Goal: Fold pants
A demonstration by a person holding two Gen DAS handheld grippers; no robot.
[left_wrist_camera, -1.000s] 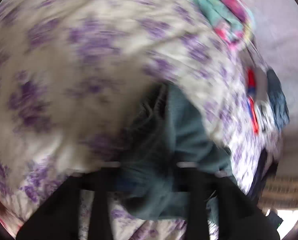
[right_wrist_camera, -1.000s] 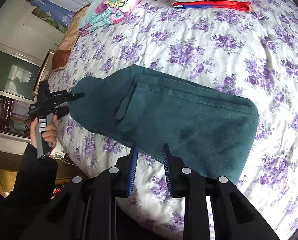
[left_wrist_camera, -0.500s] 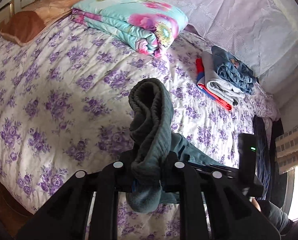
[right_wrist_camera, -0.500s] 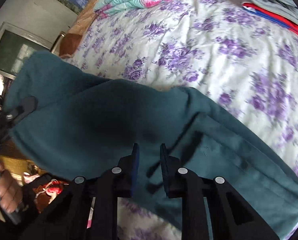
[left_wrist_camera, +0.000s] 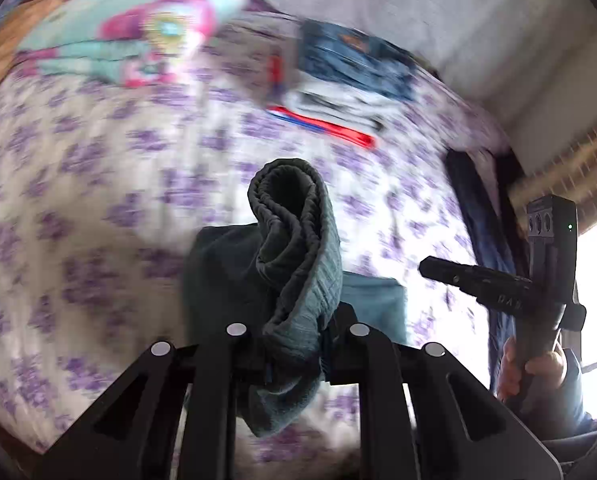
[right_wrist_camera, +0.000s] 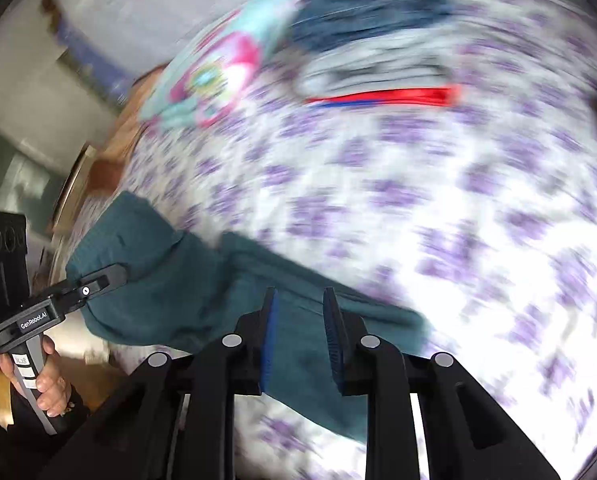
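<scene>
The dark teal pants (right_wrist_camera: 202, 292) hang folded above the purple-flowered bedspread (right_wrist_camera: 438, 208). My left gripper (left_wrist_camera: 294, 344) is shut on a bunched fold of the pants (left_wrist_camera: 294, 240), which rises in a loop between its fingers. In the right wrist view the left gripper (right_wrist_camera: 98, 280) holds the pants' left end. My right gripper (right_wrist_camera: 298, 336) is open, its blue pads either side of the cloth without pinching it. In the left wrist view the right gripper (left_wrist_camera: 438, 270) sits to the right, apart from the pants.
A stack of folded clothes, jeans on top (left_wrist_camera: 354, 64) and a red garment at the bottom (left_wrist_camera: 322, 126), lies at the far side of the bed. A folded floral quilt (left_wrist_camera: 138, 36) lies by the headboard. A window (left_wrist_camera: 594, 280) is at right.
My right gripper has let go of the pants and opened, drawing back to the right. The left gripper has kept its grip and swung the bunched cloth over the bed.
</scene>
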